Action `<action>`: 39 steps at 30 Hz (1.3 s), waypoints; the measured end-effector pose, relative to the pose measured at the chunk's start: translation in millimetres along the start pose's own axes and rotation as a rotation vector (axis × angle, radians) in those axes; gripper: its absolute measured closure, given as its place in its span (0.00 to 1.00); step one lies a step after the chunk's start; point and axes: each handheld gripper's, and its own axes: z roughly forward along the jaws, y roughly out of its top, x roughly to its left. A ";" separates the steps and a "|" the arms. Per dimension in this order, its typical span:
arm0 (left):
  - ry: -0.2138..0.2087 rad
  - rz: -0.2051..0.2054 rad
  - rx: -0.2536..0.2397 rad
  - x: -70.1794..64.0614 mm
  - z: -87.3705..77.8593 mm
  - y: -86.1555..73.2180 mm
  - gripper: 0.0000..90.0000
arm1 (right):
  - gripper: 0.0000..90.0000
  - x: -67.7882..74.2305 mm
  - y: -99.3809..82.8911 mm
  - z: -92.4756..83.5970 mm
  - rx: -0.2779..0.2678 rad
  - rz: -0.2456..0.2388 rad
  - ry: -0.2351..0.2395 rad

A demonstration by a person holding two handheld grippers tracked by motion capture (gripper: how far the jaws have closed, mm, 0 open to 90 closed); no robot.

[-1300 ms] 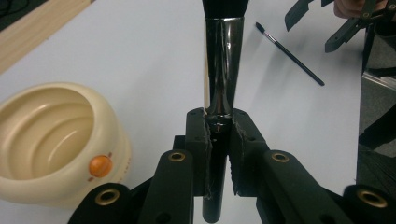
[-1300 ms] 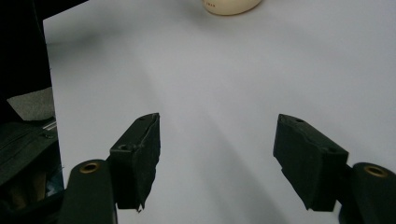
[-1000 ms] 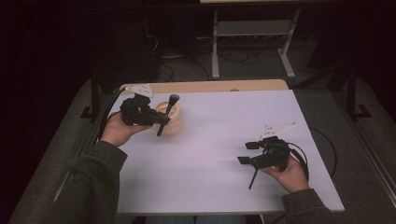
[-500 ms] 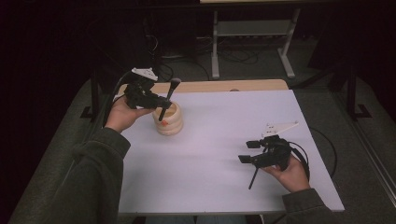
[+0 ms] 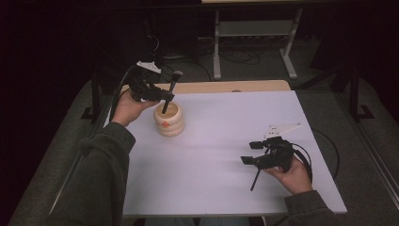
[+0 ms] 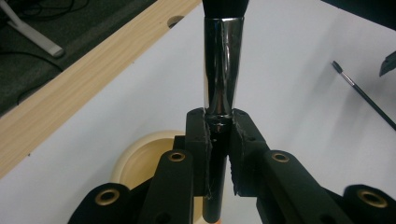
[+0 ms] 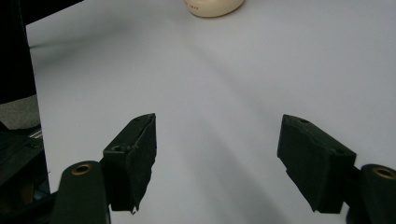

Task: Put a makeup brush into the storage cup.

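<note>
Brush (image 5: 170, 89) standing near-upright over the cream ribbed holder (image 5: 168, 120) at the table's (image 5: 226, 136) far left — bristle end leaning up and away, handle tip dipping into the holder's mouth. Black handle, shiny metal ferrule (image 6: 223, 70). Left gripper (image 5: 157, 94) is clamping its handle. Right gripper (image 5: 254, 153) is resting open, jaws just widening, gripping nothing; a thin brush (image 5: 255, 178) lying beside it.

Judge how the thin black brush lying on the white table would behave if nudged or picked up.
The thin brush looks slim and round-handled, so a sideways nudge would probably roll it. It likely weighs very little. Lying flat on the smooth table, it may slip from wide pads unless pinched squarely across the handle.
</note>
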 end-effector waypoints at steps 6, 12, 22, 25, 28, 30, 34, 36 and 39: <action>0.017 0.002 0.009 9.0 5.2 0.8 0.88 | 0.30 -0.1 0.5 0.1 0.007 0.004 -0.017; 0.036 -0.029 0.010 12.4 12.9 -0.9 0.88 | 0.30 -1.5 0.4 -1.7 -0.005 0.004 -0.014; 0.058 -0.054 0.017 17.9 19.1 -6.3 0.87 | 0.31 -1.0 1.0 0.5 0.002 -0.007 -0.013; 0.068 -0.054 0.033 17.1 23.5 -7.0 0.87 | 0.31 0.1 1.1 0.8 0.004 -0.009 -0.014; 0.067 -0.051 0.035 14.6 27.2 -7.0 0.87 | 0.31 -1.7 0.8 -0.8 -0.002 0.006 -0.007; 0.073 -0.055 0.032 15.0 27.6 -8.7 0.87 | 0.31 -1.7 0.5 -0.9 -0.003 0.006 -0.008; 0.079 -0.071 0.039 18.5 28.8 -15.6 0.87 | 0.31 0.2 1.0 -1.2 -0.004 -0.005 -0.006; 0.077 -0.075 0.039 19.7 29.4 -18.6 0.87 | 0.31 -0.7 1.1 -1.2 -0.009 -0.007 -0.006; 0.079 -0.082 0.038 19.8 29.8 -20.7 0.87 | 0.31 -1.0 0.8 -0.7 -0.002 -0.001 -0.005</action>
